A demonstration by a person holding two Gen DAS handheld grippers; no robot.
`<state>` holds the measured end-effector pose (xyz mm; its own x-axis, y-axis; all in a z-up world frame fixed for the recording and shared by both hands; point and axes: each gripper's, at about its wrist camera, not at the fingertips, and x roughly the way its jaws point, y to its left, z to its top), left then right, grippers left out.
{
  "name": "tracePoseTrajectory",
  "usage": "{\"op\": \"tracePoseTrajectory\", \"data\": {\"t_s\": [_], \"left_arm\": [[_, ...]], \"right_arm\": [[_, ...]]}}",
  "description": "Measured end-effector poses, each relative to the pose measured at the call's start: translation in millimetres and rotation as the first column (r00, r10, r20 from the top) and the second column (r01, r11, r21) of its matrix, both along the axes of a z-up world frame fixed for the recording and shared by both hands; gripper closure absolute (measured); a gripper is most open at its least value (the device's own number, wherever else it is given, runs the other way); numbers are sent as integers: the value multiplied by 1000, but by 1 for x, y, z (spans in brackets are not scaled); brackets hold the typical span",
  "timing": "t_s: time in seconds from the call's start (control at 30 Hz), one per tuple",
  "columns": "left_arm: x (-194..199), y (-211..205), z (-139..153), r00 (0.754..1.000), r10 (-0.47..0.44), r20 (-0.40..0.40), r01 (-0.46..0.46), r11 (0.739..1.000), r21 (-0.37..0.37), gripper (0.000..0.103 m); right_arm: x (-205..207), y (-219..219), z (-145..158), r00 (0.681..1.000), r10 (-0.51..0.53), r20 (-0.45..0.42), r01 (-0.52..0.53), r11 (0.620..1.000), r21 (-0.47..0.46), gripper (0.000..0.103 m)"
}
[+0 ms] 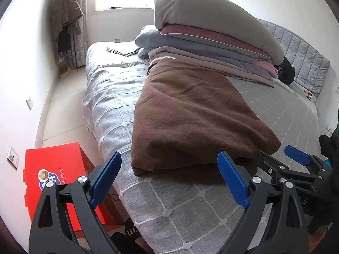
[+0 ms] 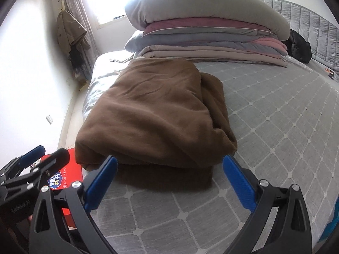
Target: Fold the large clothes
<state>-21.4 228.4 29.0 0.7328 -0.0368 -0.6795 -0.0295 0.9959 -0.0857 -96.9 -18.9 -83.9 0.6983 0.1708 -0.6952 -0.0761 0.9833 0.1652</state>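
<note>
A brown fleece garment (image 1: 190,114) lies folded into a long thick bundle on the grey checked bed cover (image 1: 190,207); it also shows in the right wrist view (image 2: 152,114). My left gripper (image 1: 169,180) is open and empty, just short of the bundle's near edge. My right gripper (image 2: 169,182) is open and empty, its blue pads (image 2: 239,186) either side of the bundle's near end. The right gripper (image 1: 275,158) shows at the right in the left wrist view, and the left gripper (image 2: 45,150) at the lower left in the right wrist view.
A stack of folded quilts and a grey pillow (image 1: 211,33) sits at the back of the bed by the padded headboard (image 1: 296,55). A red box (image 1: 57,175) stands on the floor left of the bed. Clothes (image 1: 65,17) hang by the window.
</note>
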Motion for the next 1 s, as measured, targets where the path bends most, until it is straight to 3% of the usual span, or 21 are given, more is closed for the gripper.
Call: {"op": "tracePoseTrajectory", "data": {"t_s": [0.2, 1.0], "left_arm": [[-1, -3, 1, 1000, 1, -4, -1, 1000, 11, 15], [-4, 8, 9, 999, 36, 19, -36, 999, 11, 15]], "right_arm": [[5, 1, 2, 999, -36, -26, 36, 999, -26, 7], [-1, 2, 13, 998, -60, 17, 61, 996, -59, 7]]}}
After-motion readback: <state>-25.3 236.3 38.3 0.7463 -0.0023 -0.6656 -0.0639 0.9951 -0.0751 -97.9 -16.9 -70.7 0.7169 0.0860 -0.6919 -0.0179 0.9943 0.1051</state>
